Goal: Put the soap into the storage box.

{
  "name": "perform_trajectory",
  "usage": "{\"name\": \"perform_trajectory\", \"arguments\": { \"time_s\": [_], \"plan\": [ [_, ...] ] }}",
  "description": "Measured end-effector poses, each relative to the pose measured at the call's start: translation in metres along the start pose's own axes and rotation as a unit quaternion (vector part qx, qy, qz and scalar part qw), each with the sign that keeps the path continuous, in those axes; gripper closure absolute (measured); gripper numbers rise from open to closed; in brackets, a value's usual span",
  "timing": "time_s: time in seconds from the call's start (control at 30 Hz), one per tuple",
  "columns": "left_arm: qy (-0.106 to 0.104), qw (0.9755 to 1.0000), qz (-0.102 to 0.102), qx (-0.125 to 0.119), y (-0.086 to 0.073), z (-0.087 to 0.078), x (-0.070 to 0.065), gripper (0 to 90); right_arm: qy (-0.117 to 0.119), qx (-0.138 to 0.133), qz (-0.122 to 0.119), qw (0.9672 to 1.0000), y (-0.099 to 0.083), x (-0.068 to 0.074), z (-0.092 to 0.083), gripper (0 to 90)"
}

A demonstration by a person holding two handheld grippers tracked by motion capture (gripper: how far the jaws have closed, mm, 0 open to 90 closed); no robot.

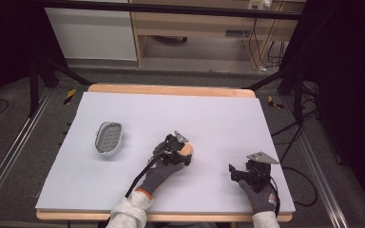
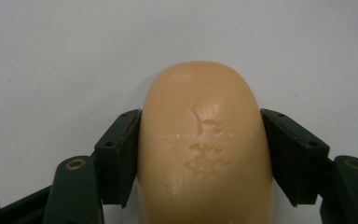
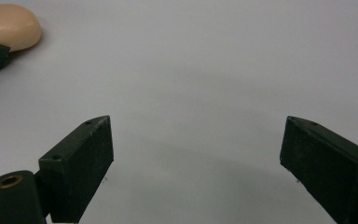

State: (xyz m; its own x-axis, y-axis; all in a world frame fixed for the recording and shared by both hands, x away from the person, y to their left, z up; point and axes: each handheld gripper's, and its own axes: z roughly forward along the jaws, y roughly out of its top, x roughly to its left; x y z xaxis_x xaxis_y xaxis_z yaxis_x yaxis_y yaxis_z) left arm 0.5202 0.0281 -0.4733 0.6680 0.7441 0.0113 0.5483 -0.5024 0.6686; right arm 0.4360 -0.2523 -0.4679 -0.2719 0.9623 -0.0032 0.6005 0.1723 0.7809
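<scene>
Two gloved hands come in from the near edge of the counter (image 1: pixel 123 114), each carrying a gripper. The left forearm slants up and to the right from a white sleeve, so the left gripper (image 1: pixel 186 148) sits near the middle of the counter, pointing away from the person. The right gripper (image 1: pixel 234 172) rests low near the near right corner, aimed leftward toward the other hand.

Around both grippers the pale counter surface lies bare. Beyond the left gripper's fingers (image 2: pixel 121 154) open surface runs on to the far wooden edge. Off to their left, well apart, sits a grey soap dish (image 1: pixel 109 138). The right gripper stays close to the counter's near edge and not far from its right edge, with bare surface ahead of its fingers (image 3: pixel 81 163).

A peach-coloured soap bar (image 2: pixel 205 144) lies on the counter directly between the left gripper's fingers. Both pads press against its two flanks, so these fingers are clenched around the bar; its rounded end pokes out past the fingertips, and faint embossed marks show on its top face. In the right gripper view the same bar appears far off, ahead and to the left of that gripper's fingers, which stand spread wide with nothing between them, released.
</scene>
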Motion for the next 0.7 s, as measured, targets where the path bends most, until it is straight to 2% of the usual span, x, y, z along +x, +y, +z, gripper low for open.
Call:
{"name": "perform_trajectory", "arguments": {
  "time_s": [0.1,0.3,0.6,0.7],
  "plan": [
    [-0.006,0.9999,-0.002,-0.01,0.002,-0.008,0.0,31.8,0.0,0.0,0.001,1.0,0.0,0.0,0.0,9.8],
    [-0.005,0.9999,0.003,-0.015,0.003,-0.022,0.001,31.8,0.0,0.001,0.0,1.0,0.0,0.0,0.0,9.8],
    [-0.004,0.9993,0.007,-0.038,0.004,-0.055,0.007,31.8,-0.001,0.002,0.001,1.0,0.0,0.0,0.0,9.8],
    [-0.003,0.9989,0.003,-0.046,0.001,-0.066,0.012,31.8,-0.001,0.001,0.002,1.0,0.0,0.0,0.0,9.7]
  ]
}}
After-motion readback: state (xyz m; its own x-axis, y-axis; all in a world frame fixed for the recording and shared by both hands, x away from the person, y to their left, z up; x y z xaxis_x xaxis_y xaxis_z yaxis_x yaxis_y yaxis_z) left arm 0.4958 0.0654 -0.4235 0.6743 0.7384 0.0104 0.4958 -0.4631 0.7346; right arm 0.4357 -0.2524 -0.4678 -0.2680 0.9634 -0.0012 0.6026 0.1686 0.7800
